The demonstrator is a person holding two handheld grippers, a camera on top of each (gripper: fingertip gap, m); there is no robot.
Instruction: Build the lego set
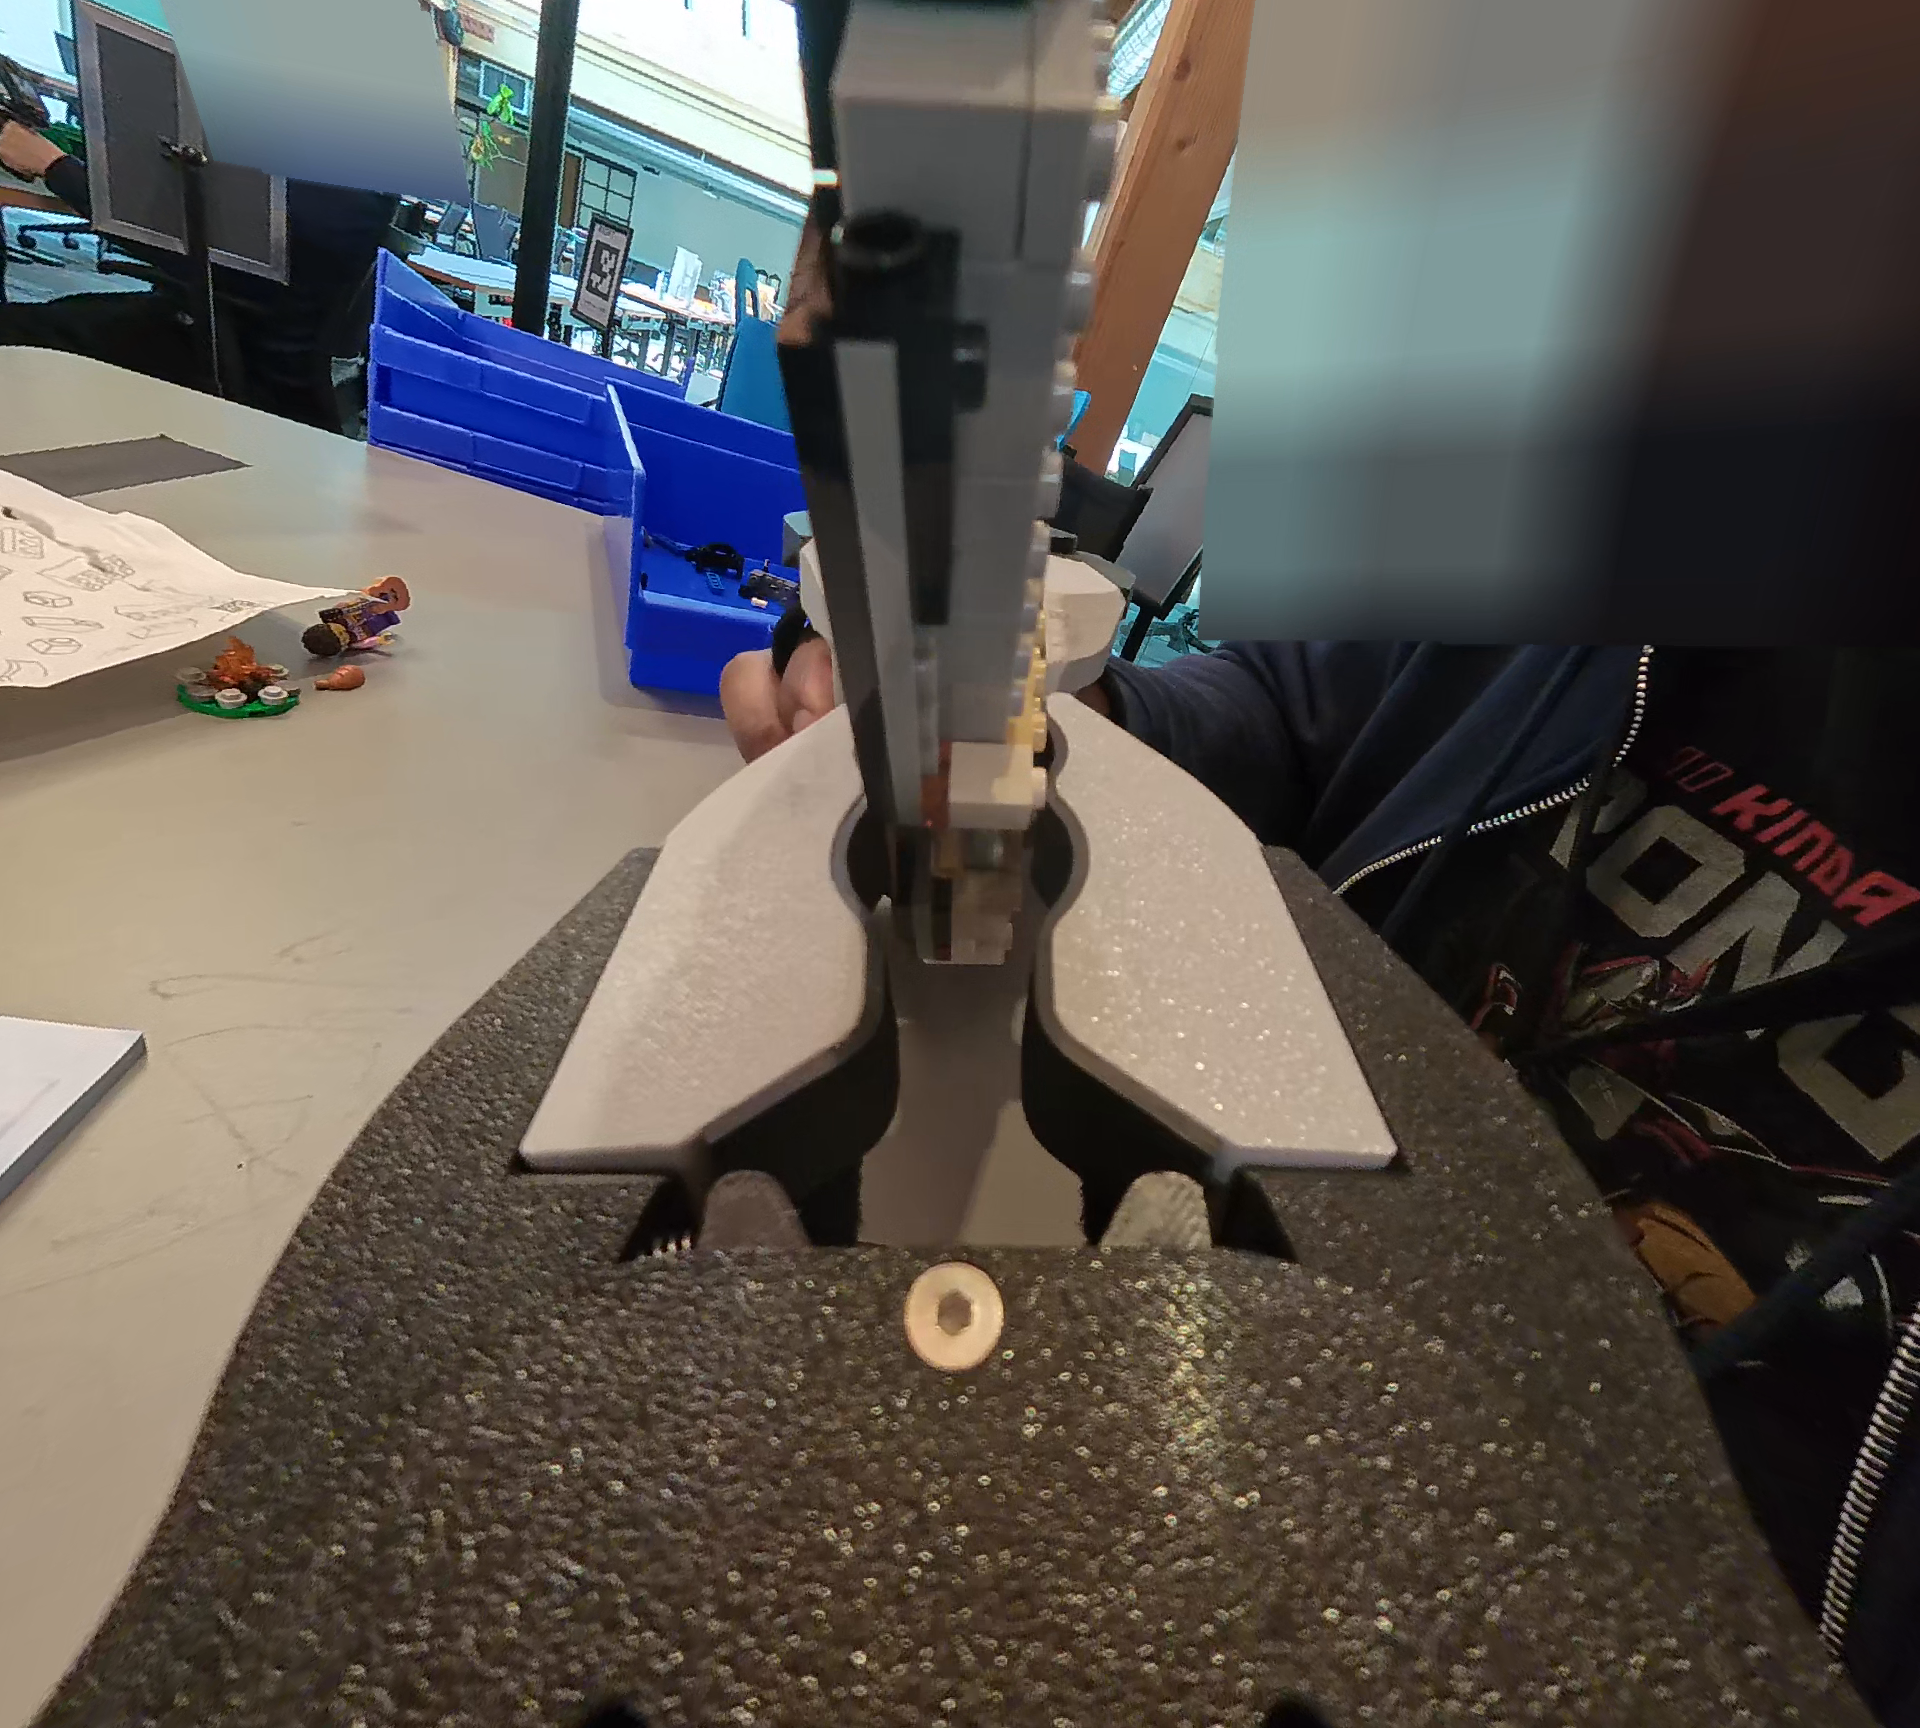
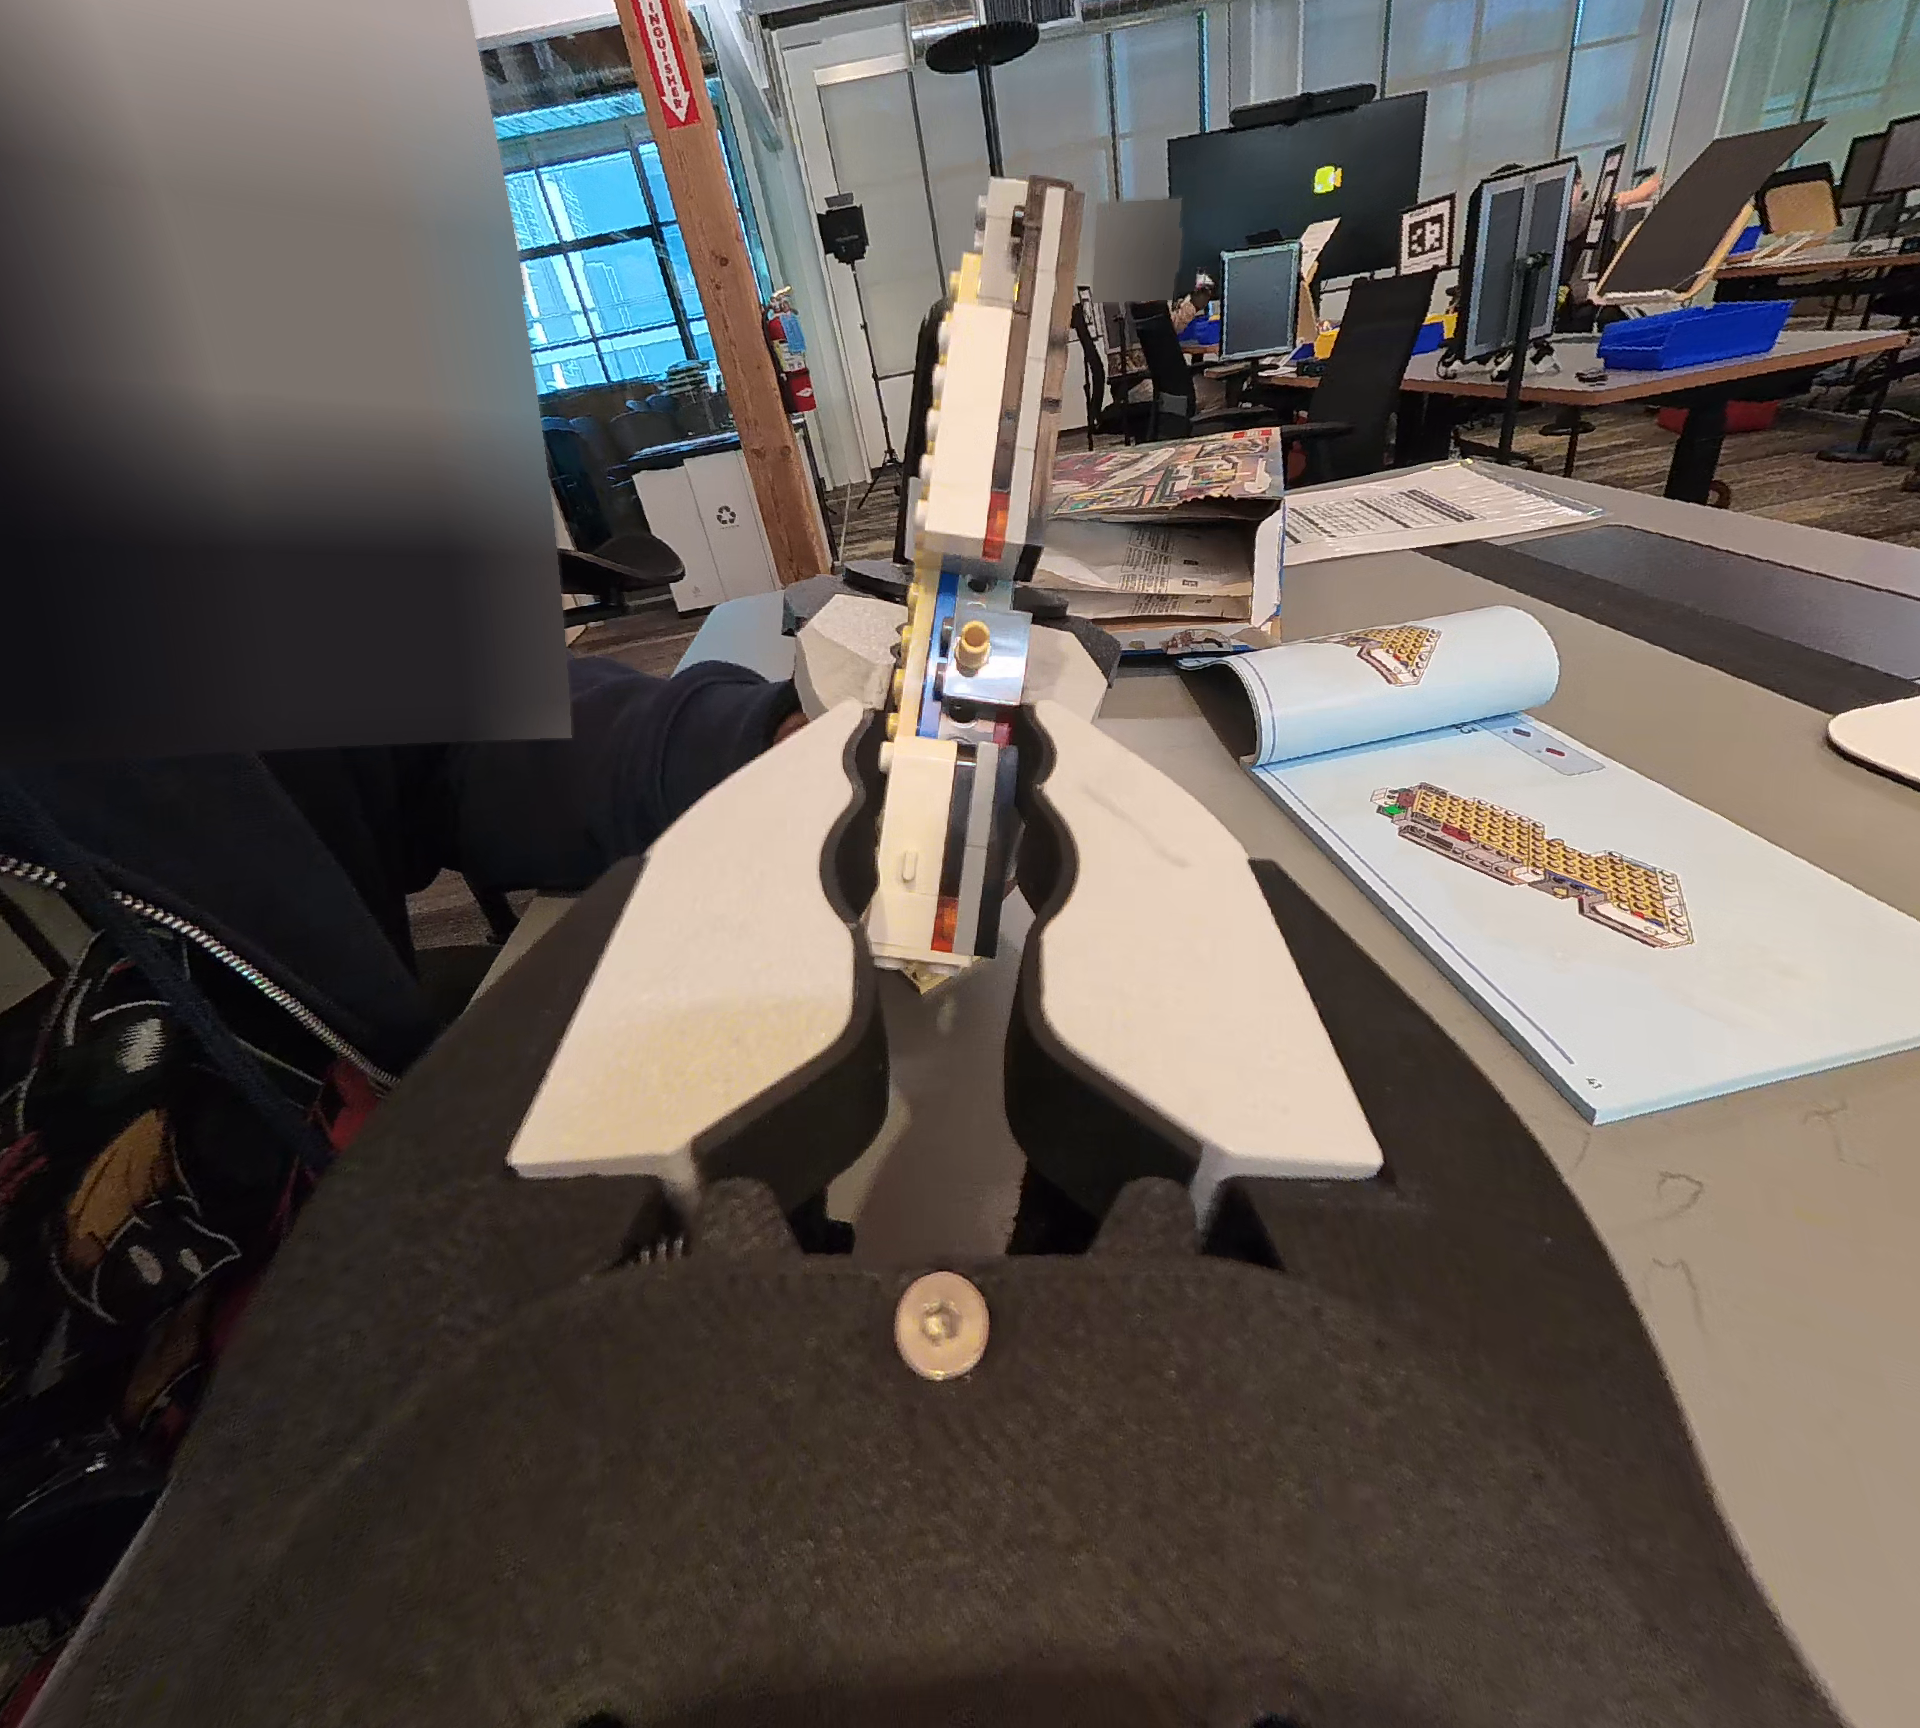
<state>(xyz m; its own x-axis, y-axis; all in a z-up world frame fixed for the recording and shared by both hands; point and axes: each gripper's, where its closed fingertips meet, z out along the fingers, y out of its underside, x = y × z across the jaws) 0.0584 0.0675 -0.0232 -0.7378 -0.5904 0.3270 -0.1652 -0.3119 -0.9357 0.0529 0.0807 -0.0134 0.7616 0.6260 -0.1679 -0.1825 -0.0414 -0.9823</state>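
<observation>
Claw-clamped brick model [image 1: 940, 390], upright, lengthwise.

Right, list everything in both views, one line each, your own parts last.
Long flat toy-brick build: one, grey, black and tan with a green block at the far end, held on edge between both tongs.
Blue plastic bins: stacked, left of the build on the grey table.
Small toy figure: one, purple, lying by a green round plate with an orange flame piece.
Printed paper sheet: one, white, table's left edge.
Open instruction booklet: one, pale blue, right of the build.
Torn paper bag: one, behind the booklet.
Left tongs: white fingers clamped on the build's end.
Right tongs: white fingers clamped on the build's white end.
</observation>
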